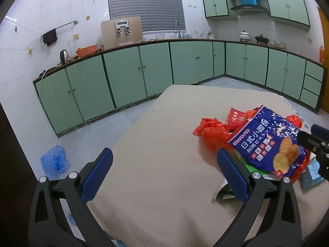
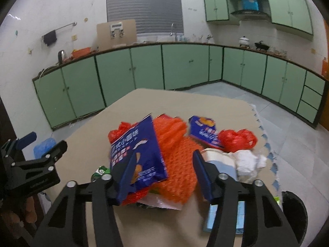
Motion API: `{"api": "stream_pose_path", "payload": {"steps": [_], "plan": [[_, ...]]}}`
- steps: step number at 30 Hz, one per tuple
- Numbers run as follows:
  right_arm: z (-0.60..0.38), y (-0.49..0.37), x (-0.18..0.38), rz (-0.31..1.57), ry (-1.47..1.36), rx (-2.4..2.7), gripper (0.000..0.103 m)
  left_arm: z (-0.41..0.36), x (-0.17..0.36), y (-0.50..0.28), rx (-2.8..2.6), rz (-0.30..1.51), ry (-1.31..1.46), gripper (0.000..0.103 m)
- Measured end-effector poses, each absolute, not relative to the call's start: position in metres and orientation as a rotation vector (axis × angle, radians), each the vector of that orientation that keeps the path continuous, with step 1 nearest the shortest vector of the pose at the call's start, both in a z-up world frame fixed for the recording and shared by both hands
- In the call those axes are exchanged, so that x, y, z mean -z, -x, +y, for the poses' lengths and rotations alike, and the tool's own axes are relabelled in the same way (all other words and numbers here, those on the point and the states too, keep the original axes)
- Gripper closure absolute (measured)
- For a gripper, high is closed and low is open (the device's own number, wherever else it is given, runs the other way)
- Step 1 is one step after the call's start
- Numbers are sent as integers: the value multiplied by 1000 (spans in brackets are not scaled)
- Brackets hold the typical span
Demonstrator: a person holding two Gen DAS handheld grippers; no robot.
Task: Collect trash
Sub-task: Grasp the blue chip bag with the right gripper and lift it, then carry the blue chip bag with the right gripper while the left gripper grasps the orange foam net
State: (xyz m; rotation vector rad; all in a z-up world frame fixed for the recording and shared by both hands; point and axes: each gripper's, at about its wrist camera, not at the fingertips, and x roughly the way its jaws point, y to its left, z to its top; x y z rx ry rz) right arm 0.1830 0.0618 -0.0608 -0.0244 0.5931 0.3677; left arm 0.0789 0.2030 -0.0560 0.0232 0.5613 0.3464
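A beige table point(image 2: 216, 105) carries heaped snack bags point(image 2: 137, 150), red plastic bags point(image 2: 238, 139) and tissue point(image 2: 248, 162).

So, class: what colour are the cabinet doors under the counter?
Pale green with darker green frames; the cabinet doors show best in the left wrist view.

The blue snack bag point(image 1: 269, 144) reads "日式小圆饼", with smaller print too blurred to read
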Motion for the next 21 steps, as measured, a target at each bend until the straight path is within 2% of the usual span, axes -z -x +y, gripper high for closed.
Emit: {"api": "stream_pose_path", "payload": {"steps": [1,8,12,21], "plan": [[63,-185,62,603,26,-373,56,205,57,-80,-345,565,-23,5],[73,-183,65,639,48,-419,95,209,61,-86,-338,583,-8,5],[70,-177,58,609,42,-451,101,203,60,-87,-328,585,-9,5],[40,-169,29,520,-60,-479,102,177,50,-87,-261,563,-8,5]]}}
